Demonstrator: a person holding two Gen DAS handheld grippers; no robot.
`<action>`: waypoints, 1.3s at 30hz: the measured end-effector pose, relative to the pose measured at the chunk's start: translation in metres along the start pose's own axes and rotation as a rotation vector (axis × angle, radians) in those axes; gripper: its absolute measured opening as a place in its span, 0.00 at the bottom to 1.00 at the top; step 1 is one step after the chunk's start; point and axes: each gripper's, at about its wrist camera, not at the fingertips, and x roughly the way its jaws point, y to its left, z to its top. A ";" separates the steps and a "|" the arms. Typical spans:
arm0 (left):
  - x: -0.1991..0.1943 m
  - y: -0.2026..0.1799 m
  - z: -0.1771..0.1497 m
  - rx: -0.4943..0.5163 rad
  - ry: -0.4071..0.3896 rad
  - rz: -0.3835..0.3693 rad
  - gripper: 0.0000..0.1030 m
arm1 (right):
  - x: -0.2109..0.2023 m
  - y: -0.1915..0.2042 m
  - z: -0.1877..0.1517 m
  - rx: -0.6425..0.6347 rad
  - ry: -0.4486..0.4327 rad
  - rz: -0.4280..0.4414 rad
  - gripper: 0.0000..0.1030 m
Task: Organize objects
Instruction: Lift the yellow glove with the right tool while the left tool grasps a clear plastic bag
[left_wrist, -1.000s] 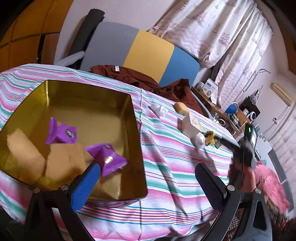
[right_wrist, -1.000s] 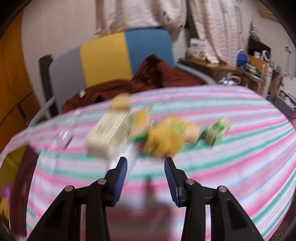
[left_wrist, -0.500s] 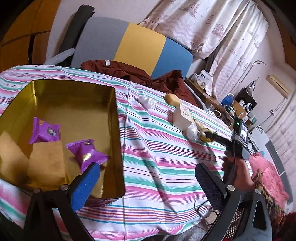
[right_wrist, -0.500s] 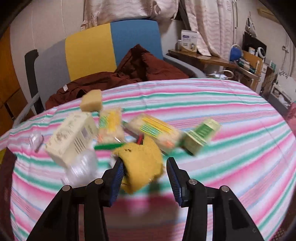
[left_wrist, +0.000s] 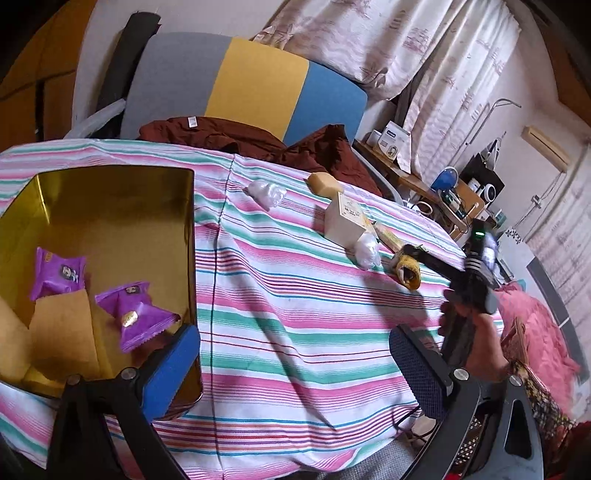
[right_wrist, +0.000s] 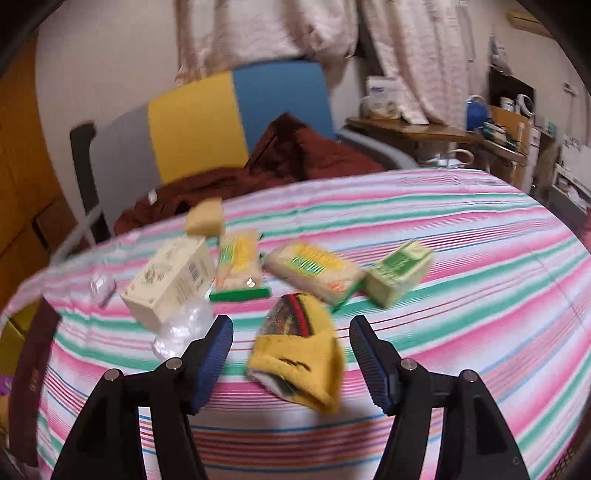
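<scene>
Right tool jaws opening; left tool jaws wide apart.

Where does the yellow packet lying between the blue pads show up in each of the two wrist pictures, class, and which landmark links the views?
Left wrist view: the yellow packet lies right of centre on the striped cloth, at the tip of the right tool.
Right wrist view: the yellow packet sits low in the centre, between the opening pads, untouched.
Shared landmark: the cream box.
</scene>
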 end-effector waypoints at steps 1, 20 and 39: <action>0.000 -0.001 0.001 0.004 0.001 0.001 1.00 | 0.008 0.001 -0.002 0.004 0.021 -0.015 0.60; 0.127 -0.104 0.037 0.280 0.087 0.022 0.99 | -0.008 -0.054 -0.025 0.280 -0.113 -0.063 0.34; 0.276 -0.147 0.068 0.343 0.184 0.072 0.58 | -0.003 -0.060 -0.034 0.324 -0.109 -0.033 0.35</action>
